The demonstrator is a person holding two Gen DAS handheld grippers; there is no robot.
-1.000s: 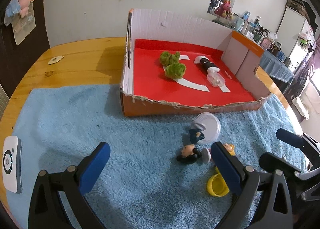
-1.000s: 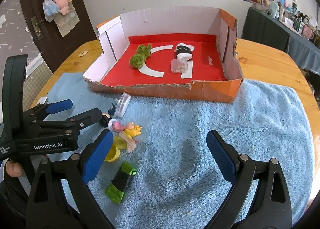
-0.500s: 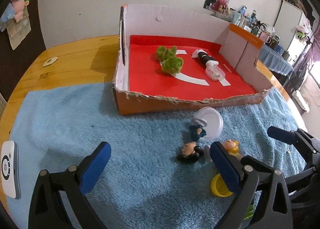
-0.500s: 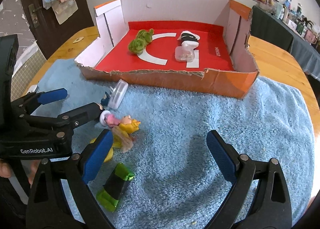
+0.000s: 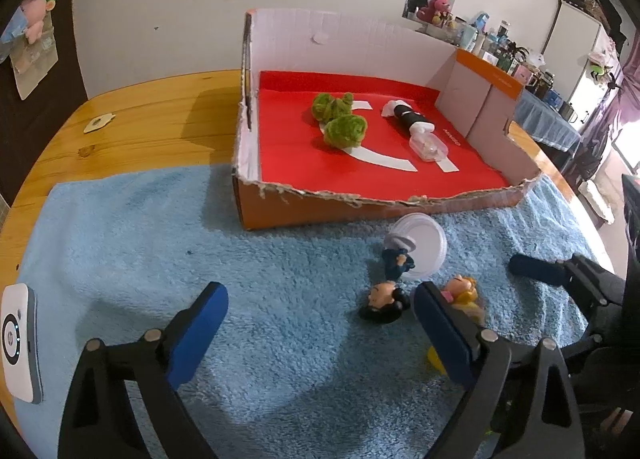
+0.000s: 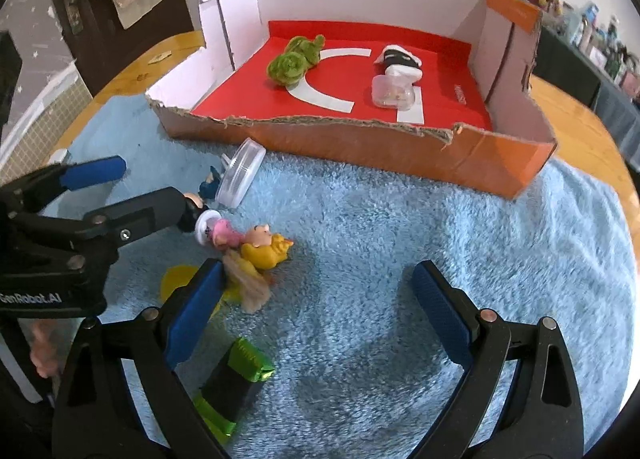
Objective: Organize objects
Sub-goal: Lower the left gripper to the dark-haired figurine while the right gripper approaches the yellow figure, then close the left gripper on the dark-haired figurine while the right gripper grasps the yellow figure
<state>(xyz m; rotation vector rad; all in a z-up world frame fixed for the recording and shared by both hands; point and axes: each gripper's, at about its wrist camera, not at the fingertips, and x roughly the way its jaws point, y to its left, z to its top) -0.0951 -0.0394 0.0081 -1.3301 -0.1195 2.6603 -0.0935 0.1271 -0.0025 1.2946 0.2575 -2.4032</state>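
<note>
The left claw [image 5: 320,323], jaws wide but closing, nothing between them, hovers over fluffy blue towel [image 5: 280,279]. Just off its right pad lies a small dark-haired figurine [image 5: 384,301], likely light, hard, smooth plastic; best pinched across the round head. The right claw [image 6: 316,299] is spread and empty beside a yellow figurine [image 6: 264,251]. Both toys lie near the torn front wall of the cardboard box [image 6: 360,143].

The right tool [image 6: 316,307] hangs open over the blue towel [image 6: 400,259], nothing between its fingers. Just beyond its left finger lies a yellow doll [image 6: 260,251]; a green-black clip [image 6: 236,379] lies below that finger. Farther ahead stands the box [image 6: 360,143]. The left tool [image 6: 132,195], off to the left, is closing.
</note>
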